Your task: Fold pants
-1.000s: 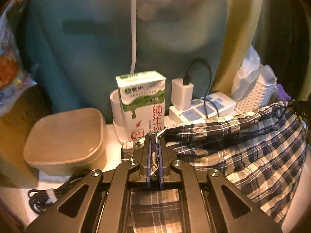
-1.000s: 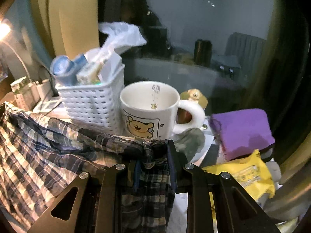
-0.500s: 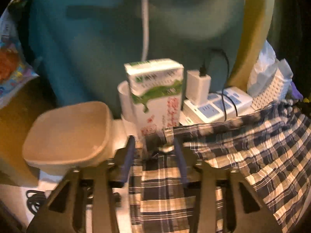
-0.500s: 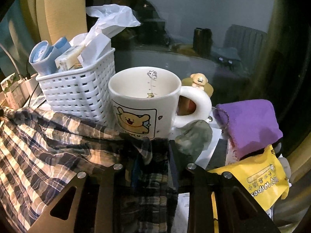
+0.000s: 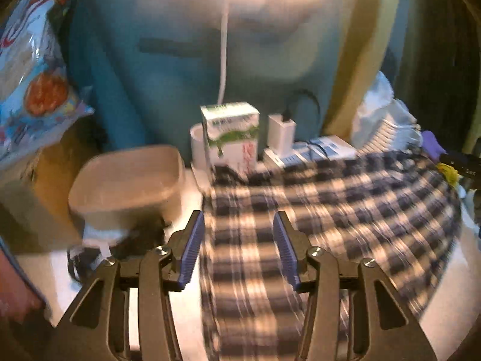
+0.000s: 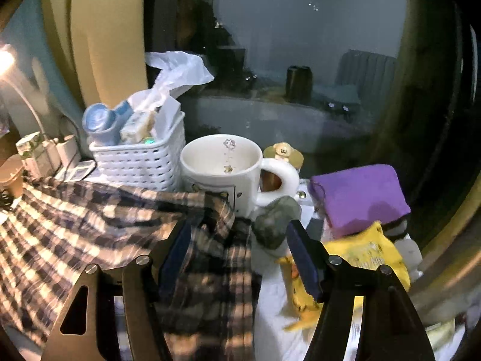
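Left wrist view shows the left gripper point(image 5: 239, 246) and, opposite, the right gripper point(image 6: 237, 249), jaws just opened wide off the blue-and-cream plaid cotton pants point(image 5: 330, 210), laid folded on the cluttered white table point(image 5: 168, 325), apparently releasing a finished fold.

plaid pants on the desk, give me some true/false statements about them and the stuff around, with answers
1. Both grippers stand open. True: the left gripper and the right gripper have just been opening, and their pads press on nothing.
2. The plaid pants lie spread on the desk. True.
3. The white mug lies tipped on its side. False: it stands upright beside the white basket.
4. The milk carton lies on top of the pants. False: it stands upright behind their far edge.
5. A purple cloth sits to the right of the mug. True.
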A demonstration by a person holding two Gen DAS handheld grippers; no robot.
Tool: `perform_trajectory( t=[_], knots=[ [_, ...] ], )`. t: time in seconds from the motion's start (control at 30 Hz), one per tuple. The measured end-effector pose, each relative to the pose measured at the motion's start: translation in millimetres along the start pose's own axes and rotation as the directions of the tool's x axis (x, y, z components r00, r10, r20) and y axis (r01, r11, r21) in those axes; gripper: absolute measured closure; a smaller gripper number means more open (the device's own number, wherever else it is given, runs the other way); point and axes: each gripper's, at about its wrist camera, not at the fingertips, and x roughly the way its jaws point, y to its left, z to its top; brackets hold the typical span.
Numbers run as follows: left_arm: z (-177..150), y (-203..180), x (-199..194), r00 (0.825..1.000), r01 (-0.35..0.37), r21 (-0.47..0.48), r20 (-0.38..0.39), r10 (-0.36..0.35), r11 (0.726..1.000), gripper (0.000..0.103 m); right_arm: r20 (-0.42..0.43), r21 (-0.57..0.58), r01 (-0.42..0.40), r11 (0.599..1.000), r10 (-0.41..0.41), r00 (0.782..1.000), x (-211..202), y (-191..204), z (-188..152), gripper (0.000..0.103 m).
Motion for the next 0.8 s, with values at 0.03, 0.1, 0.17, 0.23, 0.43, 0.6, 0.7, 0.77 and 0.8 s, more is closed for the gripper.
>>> perform_trajectory(
  t=[0.03, 0.1, 0.17, 0.23, 0.43, 0.6, 0.7, 0.77, 0.8],
  knots=[
    [-7.4, -2.6, -4.2, 1.000, 0.006, -0.007, -0.009, -0.006, 1.000, 0.041, -0.001, 0.004, -0.002, 1.000, 0.002, 1.000, -5.1, -0.6, -3.9, 0.035],
    [-21.9, -6.8, -15.8, 1.000, 0.019, -0.026, -0.021, -0.020, 0.999, 0.037, -0.009, 0.011, -0.008, 1.000, 0.008, 1.000, -16.7, 0.2, -12.7, 0.035],
    [-35.0, -17.8, -26.2, 0.998, 0.052, -0.036, -0.037, -0.053, 0.998, 0.037, -0.023, 0.022, -0.016, 1.000, 0.016, 1.000, -28.2, 0.0, -23.9, 0.034],
    [-49.7, -38.8, -41.4, 0.994, 0.105, -0.017, -0.041, -0.106, 0.994, 0.037, -0.036, 0.031, -0.027, 0.999, 0.028, 0.999, -36.5, -0.6, -34.3, 0.034],
    [-82.9, -90.2, -77.3, 0.981, 0.192, 0.031, -0.042, -0.191, 0.981, 0.032, -0.077, 0.061, -0.036, 0.998, 0.041, 0.996, -57.2, -3.7, -65.9, 0.033],
    [-96.9, -120.5, -85.9, 0.974, 0.224, 0.103, -0.044, -0.221, 0.969, 0.016, -0.119, 0.112, -0.043, 0.993, 0.056, 0.991, -63.4, -12.0, -89.7, 0.033],
    [-102.5, -133.5, -74.7, 0.976, 0.212, 0.148, -0.079, -0.202, 0.966, 0.016, -0.136, 0.135, -0.047, 0.990, 0.066, 0.989, -62.3, -16.3, -96.7, 0.033],
    [-105.9, -140.2, -65.0, 0.982, 0.177, 0.186, -0.106, -0.159, 0.966, 0.016, -0.139, 0.158, -0.061, 0.986, 0.084, 0.987, -61.3, -19.4, -99.0, 0.033],
    [-106.9, -142.0, -58.5, 0.981, 0.172, 0.196, -0.127, -0.149, 0.965, 0.016, -0.139, 0.170, -0.073, 0.983, 0.098, 0.985, -60.3, -20.7, -99.6, 0.033]
  ],
)
